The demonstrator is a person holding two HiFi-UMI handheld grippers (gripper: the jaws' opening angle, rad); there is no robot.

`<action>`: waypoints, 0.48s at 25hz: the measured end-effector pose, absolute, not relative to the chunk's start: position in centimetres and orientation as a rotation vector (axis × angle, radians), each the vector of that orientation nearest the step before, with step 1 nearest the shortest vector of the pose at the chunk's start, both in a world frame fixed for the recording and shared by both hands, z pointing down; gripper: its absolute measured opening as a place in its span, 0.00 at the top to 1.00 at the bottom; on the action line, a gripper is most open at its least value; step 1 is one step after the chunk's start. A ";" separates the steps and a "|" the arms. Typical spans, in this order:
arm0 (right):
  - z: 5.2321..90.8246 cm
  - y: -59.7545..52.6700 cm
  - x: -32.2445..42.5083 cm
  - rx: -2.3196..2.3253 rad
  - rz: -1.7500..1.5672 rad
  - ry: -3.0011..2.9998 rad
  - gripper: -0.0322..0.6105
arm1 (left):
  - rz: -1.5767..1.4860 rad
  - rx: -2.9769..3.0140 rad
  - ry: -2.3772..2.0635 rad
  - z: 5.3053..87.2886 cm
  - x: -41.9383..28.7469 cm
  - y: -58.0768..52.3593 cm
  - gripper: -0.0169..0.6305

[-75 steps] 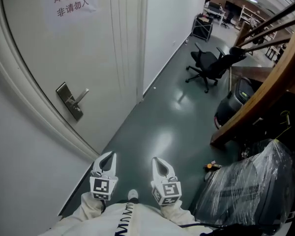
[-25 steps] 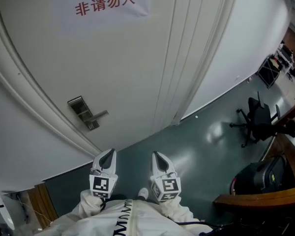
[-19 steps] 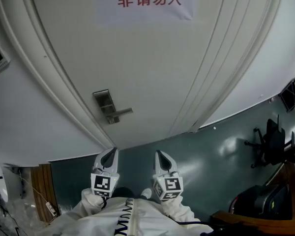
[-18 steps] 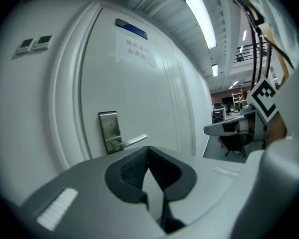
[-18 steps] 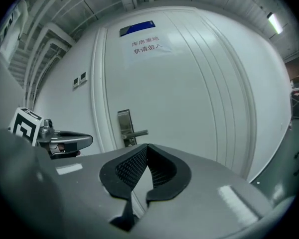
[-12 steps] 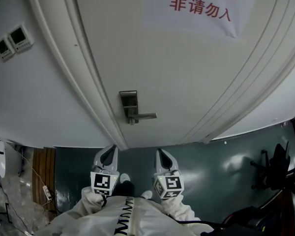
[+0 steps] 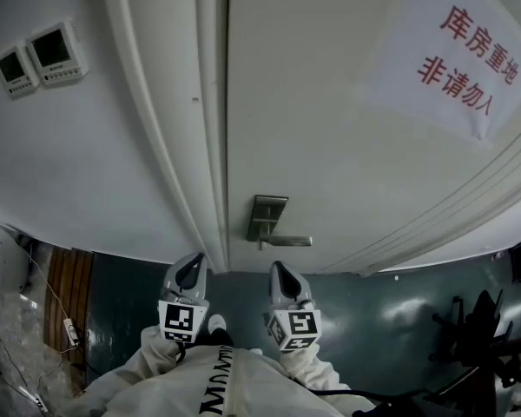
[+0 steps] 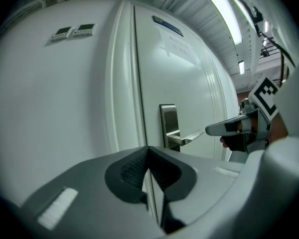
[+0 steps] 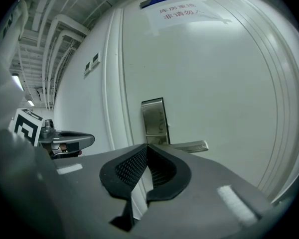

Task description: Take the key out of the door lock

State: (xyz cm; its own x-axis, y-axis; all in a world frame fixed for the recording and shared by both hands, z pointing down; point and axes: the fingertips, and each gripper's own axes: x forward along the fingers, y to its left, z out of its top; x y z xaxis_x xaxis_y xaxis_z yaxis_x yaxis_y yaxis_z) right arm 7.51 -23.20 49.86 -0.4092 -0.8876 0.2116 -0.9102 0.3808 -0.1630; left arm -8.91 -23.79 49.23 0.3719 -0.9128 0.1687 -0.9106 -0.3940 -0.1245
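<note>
A steel lock plate (image 7: 265,217) with a lever handle (image 7: 286,241) sits on the white door (image 7: 330,129), just right of the door frame. The lock plate (image 8: 169,121) and lock plate (image 9: 154,119) also show ahead in both gripper views. A key is too small to make out. My left gripper (image 7: 189,269) and right gripper (image 7: 280,275) hang side by side below the handle, apart from the door. Both are shut with nothing between the jaws. The right gripper (image 8: 212,130) shows in the left gripper view, the left gripper (image 9: 89,139) in the right gripper view.
A paper notice with red print (image 7: 456,59) is stuck on the door at upper right. Two wall panels (image 7: 36,56) sit left of the frame. A dark green floor (image 7: 391,311) lies below, with a wooden cabinet (image 7: 65,285) and cables at lower left.
The head view has swung left and toward the door: the lock plate moved from the left to the middle of the view, just above the grippers. Both grippers stay shut and low.
</note>
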 end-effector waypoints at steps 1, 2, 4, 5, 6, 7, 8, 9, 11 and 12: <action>49.9 -23.8 7.1 1.655 0.389 -2.529 0.95 | -0.324 -2.599 1.717 49.2 -9.1 -24.4 0.97; 50.0 -24.3 6.8 1.656 0.389 -2.523 0.95 | -0.321 -2.604 1.707 49.2 -9.3 -24.9 0.97; 50.0 -25.0 6.2 1.665 0.388 -2.510 0.95 | -0.318 -2.618 1.679 49.2 -9.4 -25.6 0.97; 50.0 -25.2 6.0 1.673 0.388 -2.503 0.95 | -0.317 -2.630 1.664 49.3 -9.4 -25.8 0.97; 50.0 -25.3 6.0 1.684 0.391 -2.495 0.95 | -0.318 -2.642 1.649 49.4 -9.3 -26.0 0.97; 50.0 -25.3 6.0 1.696 0.393 -2.488 0.95 | -0.319 -2.653 1.636 49.6 -9.2 -26.1 0.97; 50.0 -25.3 6.0 1.707 0.396 -2.481 0.95 | -0.320 -2.661 1.625 49.7 -9.0 -26.3 0.97; 49.9 -25.3 6.2 1.713 0.398 -2.476 0.95 | -0.317 -2.667 1.620 49.7 -8.8 -26.5 0.97; 49.8 -25.2 6.6 1.709 0.397 -2.473 0.95 | -0.305 -2.666 1.626 49.5 -8.3 -26.8 0.97; 49.7 -25.2 6.9 1.701 0.394 -2.475 0.95 | -0.299 -2.659 1.634 49.3 -8.1 -26.9 0.97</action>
State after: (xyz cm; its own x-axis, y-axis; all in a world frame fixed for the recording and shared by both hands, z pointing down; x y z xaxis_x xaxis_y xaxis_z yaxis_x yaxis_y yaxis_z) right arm 6.94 -25.20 49.70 -0.3652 -0.9002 0.2374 -0.9294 0.3377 -0.1491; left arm -8.05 -26.90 49.35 0.4388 -0.8845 0.1587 -0.8833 -0.4570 -0.1046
